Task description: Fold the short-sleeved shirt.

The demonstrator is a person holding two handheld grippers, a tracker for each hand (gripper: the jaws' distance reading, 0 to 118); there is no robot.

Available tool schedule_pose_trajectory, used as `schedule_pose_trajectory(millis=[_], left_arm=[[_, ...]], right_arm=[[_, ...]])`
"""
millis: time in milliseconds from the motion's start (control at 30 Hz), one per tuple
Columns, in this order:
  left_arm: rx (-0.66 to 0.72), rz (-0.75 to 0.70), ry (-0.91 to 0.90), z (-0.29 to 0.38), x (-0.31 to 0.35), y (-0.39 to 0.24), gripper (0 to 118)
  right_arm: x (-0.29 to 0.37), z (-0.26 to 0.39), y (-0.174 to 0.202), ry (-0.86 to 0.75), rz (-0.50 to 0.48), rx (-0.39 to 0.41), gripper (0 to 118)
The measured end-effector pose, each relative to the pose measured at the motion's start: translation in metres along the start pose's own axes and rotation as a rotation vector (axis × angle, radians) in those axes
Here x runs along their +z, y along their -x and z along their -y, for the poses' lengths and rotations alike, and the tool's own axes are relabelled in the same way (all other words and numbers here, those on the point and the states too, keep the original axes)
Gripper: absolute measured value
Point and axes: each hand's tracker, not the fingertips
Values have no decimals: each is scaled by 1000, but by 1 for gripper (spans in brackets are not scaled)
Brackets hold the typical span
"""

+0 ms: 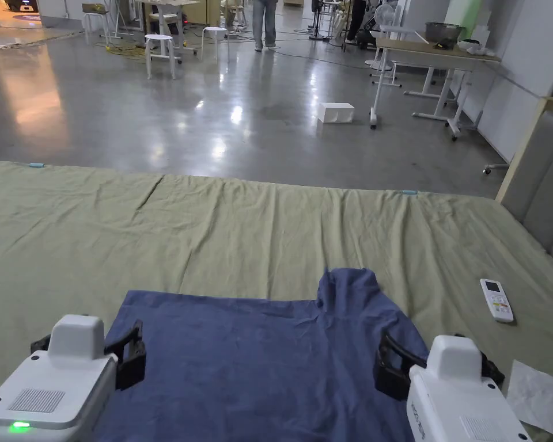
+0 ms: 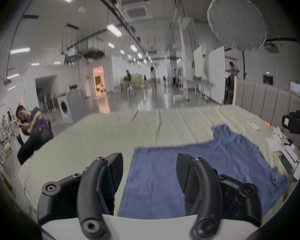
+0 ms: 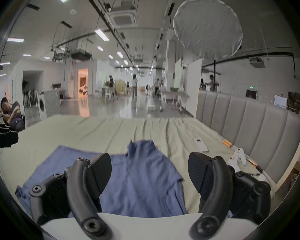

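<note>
Your blue shirt (image 1: 258, 357) is lying spread on the green bed sheet (image 1: 223, 230), close to your edge of the bed, with one sleeve (image 1: 350, 288) sticking up toward the far side and a bit rumpled.

Your left gripper (image 2: 150, 172) hangs over the shirt's left edge, jaws wide with nothing between them. Your right gripper (image 3: 149, 172) sits over the sleeve side, also spread wide and empty. So I'd say the fold hasn't really started.

If it were me, I'd flatten that sleeve bump first, or it'll get trapped as a lump. Then pinch both corners of one edge at matching spots so the cloth lifts evenly, grab just the shirt and not the sheet under it, and lay it over slowly. Thin fabric like this probably drags and bunches if you rush.

The sheet has long wrinkles, so expect some snagging. A white remote (image 1: 497, 299) lies well off to the right, plus a sheet of paper (image 1: 540, 397) near your right gripper; keep the fold away from both. A padded grey headboard (image 1: 543, 178) runs along the right. Beyond the bed there's shiny concrete floor, stools (image 1: 160, 52), a table (image 1: 436, 57), and a few people far back.
</note>
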Motion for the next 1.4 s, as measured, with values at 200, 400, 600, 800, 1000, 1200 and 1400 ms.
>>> schedule_pose_trajectory(millis=[200,400,600,800,1000,1200,1400], left_arm=[[19,-82,-133,-23,9,-13,13],[40,-51,-150,-26,9,-6,2],[53,-38,-138,-25,10,-2,2],[38,-20,-72,-16,-2,3,2],[53,-18,70,3,-32,14,2],[76,29,220,14,-106,27,2],[77,76,417,24,-216,39,2]], right_arm=[[0,-19,12,-128,-10,21,35],[2,-28,9,-192,-20,0,0],[3,-36,13,-206,-22,25,0],[-7,-34,17,-178,-43,17,0],[-23,-19,20,-116,-50,20,0],[-51,1,20,-17,-64,8,0],[-80,25,22,65,-80,28,0]])
